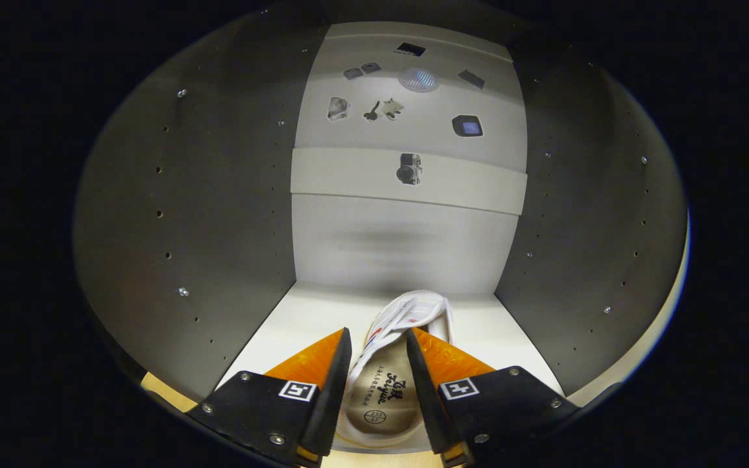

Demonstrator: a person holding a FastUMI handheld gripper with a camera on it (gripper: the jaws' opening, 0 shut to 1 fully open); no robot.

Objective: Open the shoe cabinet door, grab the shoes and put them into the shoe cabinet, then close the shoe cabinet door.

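Note:
A white shoe with a tan insole lies on the pale floor of the shoe cabinet, its toe pointing at the back wall. My gripper reaches into the cabinet and holds the shoe at its heel end. One finger is on each side of the opening and the insole shows between them. The shoe's toe extends just beyond the fingertips. The shoe's right edge shows a little past the right finger.
Dark side walls with rows of small holes stand close on the left and right. The grey back wall is a short way beyond the toe. A pale cross strip and a panel with small stickers are above.

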